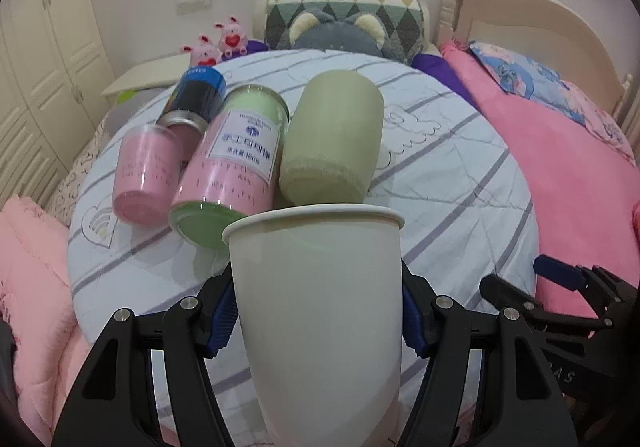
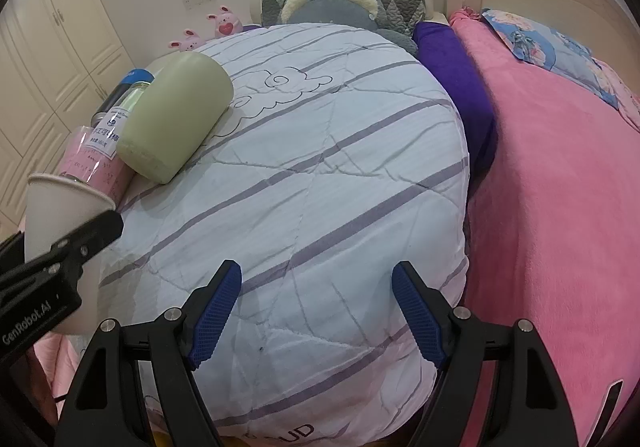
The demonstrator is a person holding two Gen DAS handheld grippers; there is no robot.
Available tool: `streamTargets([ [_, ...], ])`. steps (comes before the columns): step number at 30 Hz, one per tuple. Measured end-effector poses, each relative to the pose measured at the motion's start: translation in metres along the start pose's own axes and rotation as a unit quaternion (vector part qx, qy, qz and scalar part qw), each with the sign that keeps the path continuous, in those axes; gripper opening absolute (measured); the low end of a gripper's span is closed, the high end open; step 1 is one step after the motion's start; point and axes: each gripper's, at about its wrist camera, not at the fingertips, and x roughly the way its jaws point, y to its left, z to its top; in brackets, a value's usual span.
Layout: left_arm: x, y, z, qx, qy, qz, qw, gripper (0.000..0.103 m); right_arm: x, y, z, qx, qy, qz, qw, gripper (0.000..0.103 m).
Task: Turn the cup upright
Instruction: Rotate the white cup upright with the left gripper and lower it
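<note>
Your left gripper (image 1: 316, 323) pinches the white paper cup (image 1: 320, 299), rim up, near the lying green cup (image 1: 332, 139); your right gripper (image 2: 318, 311) has its jaws spread over the bed (image 2: 320, 167).

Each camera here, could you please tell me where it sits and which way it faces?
Left wrist: on the left gripper, facing the headboard; its fingers clamp the white cup, rim up, with the right gripper at the right edge.
Right wrist: on the right gripper, open over the quilt; the left gripper's finger shows at left.
Shared: cup, green cup, quilt.
</note>
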Motion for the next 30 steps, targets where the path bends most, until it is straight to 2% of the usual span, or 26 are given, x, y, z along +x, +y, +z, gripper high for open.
streamTargets([
  [5, -0.010, 0.003, 0.005, 0.002, -0.047, 0.014, 0.9988, 0.068, -0.003, 0.002, -0.001, 0.001, -0.001, -0.005, 1.000, 0.079],
  [10, -0.006, 0.006, 0.006, -0.001, -0.065, 0.000, 0.9979, 0.069, -0.003, 0.006, -0.001, -0.002, -0.002, -0.005, 1.000, 0.079],
  [22, -0.002, 0.007, -0.011, -0.002, -0.063, -0.004, 0.9980, 0.070, -0.005, 0.017, -0.006, -0.011, 0.002, -0.005, 1.000, 0.079],
  [25, -0.001, 0.006, -0.012, 0.004, -0.060, 0.002, 0.9982, 0.084, -0.006, 0.019, -0.008, -0.012, 0.000, -0.007, 1.000, 0.079],
  [30, -0.002, 0.005, -0.013, 0.012, -0.064, 0.016, 0.9977, 0.092, -0.008, 0.023, -0.011, -0.015, 0.002, -0.008, 1.000, 0.079],
])
